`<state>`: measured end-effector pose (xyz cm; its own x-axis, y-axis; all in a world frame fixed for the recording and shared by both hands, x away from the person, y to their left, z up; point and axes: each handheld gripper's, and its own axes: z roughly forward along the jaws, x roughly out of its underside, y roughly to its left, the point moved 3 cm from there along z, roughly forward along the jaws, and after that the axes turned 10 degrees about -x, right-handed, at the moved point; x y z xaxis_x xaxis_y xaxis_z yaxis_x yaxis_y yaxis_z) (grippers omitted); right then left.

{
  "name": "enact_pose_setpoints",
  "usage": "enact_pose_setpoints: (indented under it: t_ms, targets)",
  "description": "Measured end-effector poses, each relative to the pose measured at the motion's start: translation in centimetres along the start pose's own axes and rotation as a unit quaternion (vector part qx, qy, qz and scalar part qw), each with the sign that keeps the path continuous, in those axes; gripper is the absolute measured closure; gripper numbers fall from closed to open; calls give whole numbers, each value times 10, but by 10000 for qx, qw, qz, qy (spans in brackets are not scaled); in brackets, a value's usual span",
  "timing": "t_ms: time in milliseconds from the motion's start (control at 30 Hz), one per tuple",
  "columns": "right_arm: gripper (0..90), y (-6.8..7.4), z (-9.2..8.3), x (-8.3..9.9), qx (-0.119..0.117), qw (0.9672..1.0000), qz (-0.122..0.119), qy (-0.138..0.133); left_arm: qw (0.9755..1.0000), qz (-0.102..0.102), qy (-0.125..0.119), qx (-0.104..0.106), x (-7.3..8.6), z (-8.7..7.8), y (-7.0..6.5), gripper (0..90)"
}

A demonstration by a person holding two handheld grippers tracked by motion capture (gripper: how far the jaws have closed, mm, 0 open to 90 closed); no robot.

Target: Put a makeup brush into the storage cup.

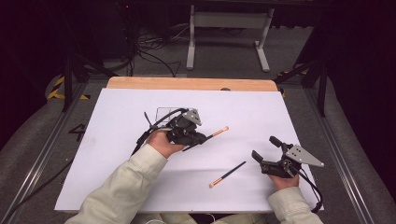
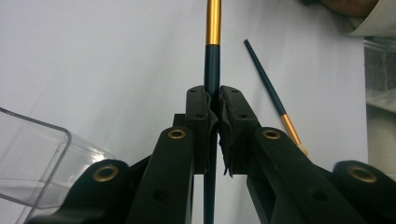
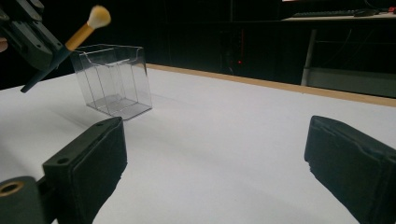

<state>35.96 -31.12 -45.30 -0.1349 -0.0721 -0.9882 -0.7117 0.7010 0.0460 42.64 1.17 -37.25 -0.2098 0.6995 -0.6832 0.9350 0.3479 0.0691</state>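
Your left gripper (image 1: 201,137) is clenched on the dark handle of a makeup brush (image 1: 217,133), its jaws pinching the shaft below the gold band, as the left gripper view confirms (image 2: 213,60). In the right gripper view the brush (image 3: 70,41) rides clear of the bench, tilted, with its pale tuft uppermost and the clear plastic box (image 3: 114,81) just behind it. In the high view that box (image 1: 164,113) stands on the white sheet covering the bench (image 1: 116,140), just beyond your left hand (image 1: 161,142). A second brush (image 1: 227,174) lies flat on the sheet between your two hands, well apart from the box; the left gripper view shows it (image 2: 273,95) beside the held one. Your right gripper (image 1: 267,154) rests near the right edge of the sheet, jaws released and wide with nothing between them. The step in hand appears to be the carry: the first brush is lifted but not yet over the box. The next move likely calls for you to bring the brush above the open top, stand it closer to upright, lower one end inside the walls, and only then release.
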Motion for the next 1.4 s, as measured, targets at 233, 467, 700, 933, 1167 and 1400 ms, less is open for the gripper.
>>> enact_pose_setpoints:
  t_ms: [233, 467, 700, 933, 1167, 1400]
  targets:
    - [63, 0, 0, 0, 9, 10000, -12, 9, 9985, -77, -520, 129, 2, -12, 4, 824]
    - [64, 0, 0, 0, 9, 10000, -8, 22, 9946, -152, -1023, 88, 5, -22, 9, 824]
    - [64, 0, 0, 0, 4, 10000, -1, 25, 9884, -360, -1477, 51, 10, -28, 14, 824]
    - [64, 0, 0, 0, 1, 10000, 7, 24, 9826, -473, -1795, 3, 15, -29, 21, 824]
    - [64, 0, 0, 0, -4, 10000, 13, 23, 9772, -622, -2025, -126, 21, -33, 29, 824]
    - [64, 0, 0, 0, -11, 10000, 10, 22, 9727, -737, -2182, -294, 26, -39, 36, 824]
